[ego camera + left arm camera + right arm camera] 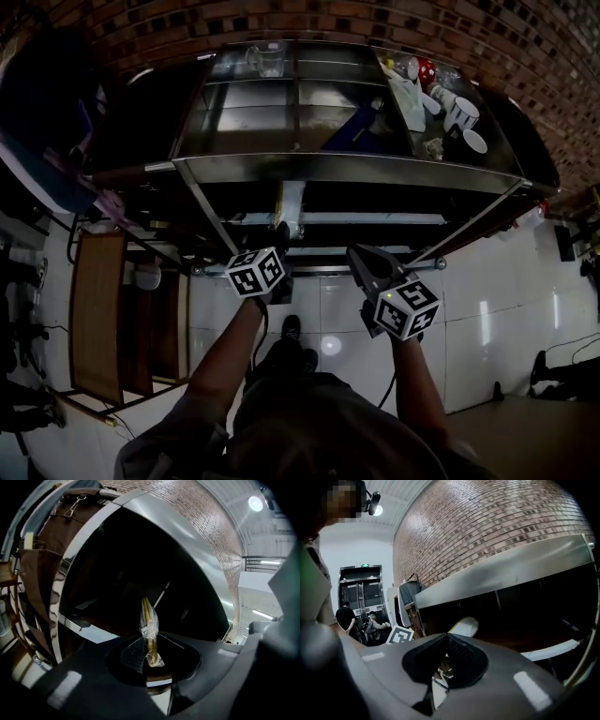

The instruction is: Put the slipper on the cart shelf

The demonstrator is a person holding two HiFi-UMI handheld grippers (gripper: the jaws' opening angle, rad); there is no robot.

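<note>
Left claw (pixel 281 231) is clamped on the slipper (pixel 289 202). In the left gripper view the claw (pixel 149 644) pinches the slipper (pixel 148 619) edge-on. It is pale yellow, in a clear crinkled plastic bag, and sticks up and forward out of the pads. The slipper is in the air at the front of the steel cart (pixel 347 169), below the top shelf rim and pointing into the dark lower level. It isn't resting on any shelf, and contact with the cart can't be told. Right claw (pixel 358 255) is just beside the left one and lower. In the right gripper view its claw (pixel 446 637) has the pads together at the tip with nothing between them, and the slipper (pixel 465 626) shows pale beyond it, next to the left marker cube (pixel 400 636). The top shelf carries mugs (pixel 461 114) at the right and a glass (pixel 268 58) at the back. Brick wall (pixel 525 56) stands behind the cart, with white tiled floor (pixel 487 309) below.
</note>
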